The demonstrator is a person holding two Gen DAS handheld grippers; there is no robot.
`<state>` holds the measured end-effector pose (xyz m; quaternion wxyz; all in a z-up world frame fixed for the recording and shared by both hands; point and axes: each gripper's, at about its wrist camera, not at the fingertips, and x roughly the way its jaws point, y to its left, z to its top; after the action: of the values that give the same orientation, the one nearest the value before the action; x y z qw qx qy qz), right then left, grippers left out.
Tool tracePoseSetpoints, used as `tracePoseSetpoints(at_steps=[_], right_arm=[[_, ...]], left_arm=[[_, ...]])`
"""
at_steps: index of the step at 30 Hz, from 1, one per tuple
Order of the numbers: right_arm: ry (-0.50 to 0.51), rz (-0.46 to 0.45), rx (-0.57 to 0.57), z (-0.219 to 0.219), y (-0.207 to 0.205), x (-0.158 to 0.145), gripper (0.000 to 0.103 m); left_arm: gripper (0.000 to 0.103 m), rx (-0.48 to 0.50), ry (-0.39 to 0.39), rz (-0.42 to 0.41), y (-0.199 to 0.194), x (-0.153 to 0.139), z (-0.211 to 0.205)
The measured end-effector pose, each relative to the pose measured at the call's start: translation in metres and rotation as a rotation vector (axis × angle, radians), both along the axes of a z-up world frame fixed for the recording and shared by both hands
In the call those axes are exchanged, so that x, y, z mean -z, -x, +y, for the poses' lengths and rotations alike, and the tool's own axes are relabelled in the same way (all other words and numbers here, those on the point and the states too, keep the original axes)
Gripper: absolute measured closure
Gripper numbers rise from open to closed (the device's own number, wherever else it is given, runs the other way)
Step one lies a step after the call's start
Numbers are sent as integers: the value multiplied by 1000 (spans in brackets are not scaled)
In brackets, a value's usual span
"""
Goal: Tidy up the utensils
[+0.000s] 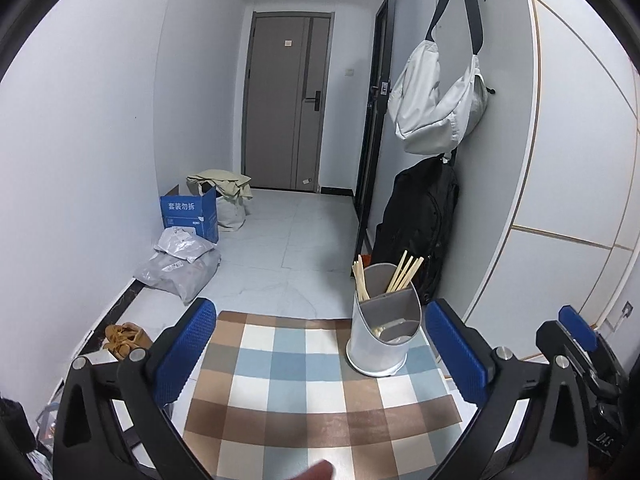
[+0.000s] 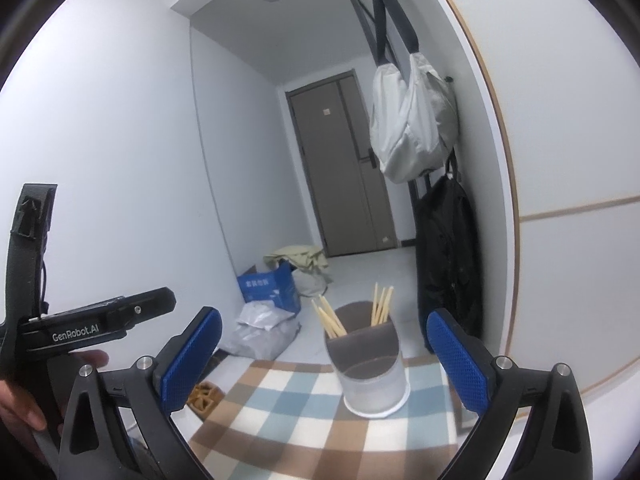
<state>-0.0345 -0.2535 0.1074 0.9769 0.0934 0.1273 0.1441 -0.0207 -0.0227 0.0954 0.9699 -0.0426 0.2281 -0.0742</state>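
On the checked cloth (image 1: 304, 384), at 1 o'clock of the left gripper (image 1: 320, 356): utensil holder (image 1: 382, 328), chopsticks (image 1: 404, 272) upright inside | both grippers, right gripper (image 2: 324, 356) included, wide and empty | risk: a finger sweeping in could tip the light holder, spilling sticks.

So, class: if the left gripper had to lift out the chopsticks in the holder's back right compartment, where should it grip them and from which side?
Grip the chopsticks on the bare upper ends above the holder rim, coming from above. They lean right, so tilt the left gripper to match.
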Motion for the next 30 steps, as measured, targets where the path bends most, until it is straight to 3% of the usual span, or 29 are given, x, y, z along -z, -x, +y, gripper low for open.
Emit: tracePoseSetpoints(at_steps=[9,30], right_arm=[[2,22,17,1,3,8,0],[7,17,21,3,6,9,0]], left_arm=[[1,-6,-15,42,0,12,1],[1,-16,-50,19,6,13,-4]])
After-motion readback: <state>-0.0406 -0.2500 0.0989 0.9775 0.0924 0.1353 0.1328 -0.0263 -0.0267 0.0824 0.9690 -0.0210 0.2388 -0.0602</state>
